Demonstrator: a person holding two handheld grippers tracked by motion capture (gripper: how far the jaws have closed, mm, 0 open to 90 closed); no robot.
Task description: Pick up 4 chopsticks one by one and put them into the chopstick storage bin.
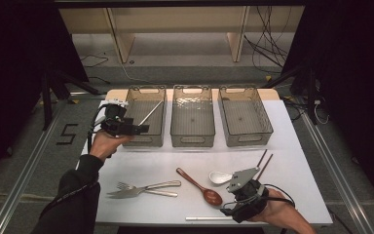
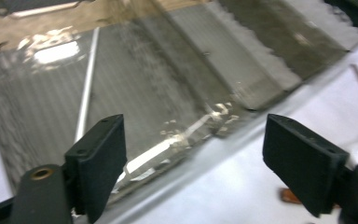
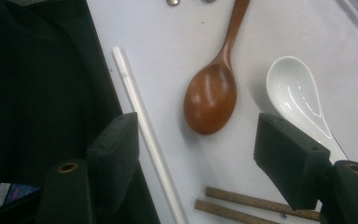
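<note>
Left gripper (image 1: 137,128) is hovering at the near left corner of the leftmost clear bin (image 1: 145,138), left of centre in the high view, with its jaws standing wide apart and nothing between them. One white chopstick (image 1: 150,113) is lying inside that bin, running diagonally from the near left toward the far right corner; in the left gripper view it is showing as a pale line (image 2: 86,88) through the ribbed plastic at the upper left of the frame. Two more clear bins, the middle bin (image 1: 192,139) and the right bin (image 1: 262,136), are sitting side by side to the right of the first, across the upper middle of the high view.

Right gripper (image 1: 231,207) is resting at the lower right of the high view, jaws likewise spread and holding nothing (its grey plate is facing up). Its own view is looking down on the white table (image 3: 168,51): a second white chopstick (image 3: 144,135) is lying just beside the left jaw, a wooden spoon (image 3: 212,93) is lying at centre, a white ceramic soup spoon (image 3: 296,95) is lying at the right with its handle passing under the right jaw, and a pair of brown wooden chopsticks (image 3: 242,205) is lying along the bottom edge.

Two metal forks (image 1: 143,189) are lying crossed at the lower left of centre in the high view, well apart from both grippers.
</note>
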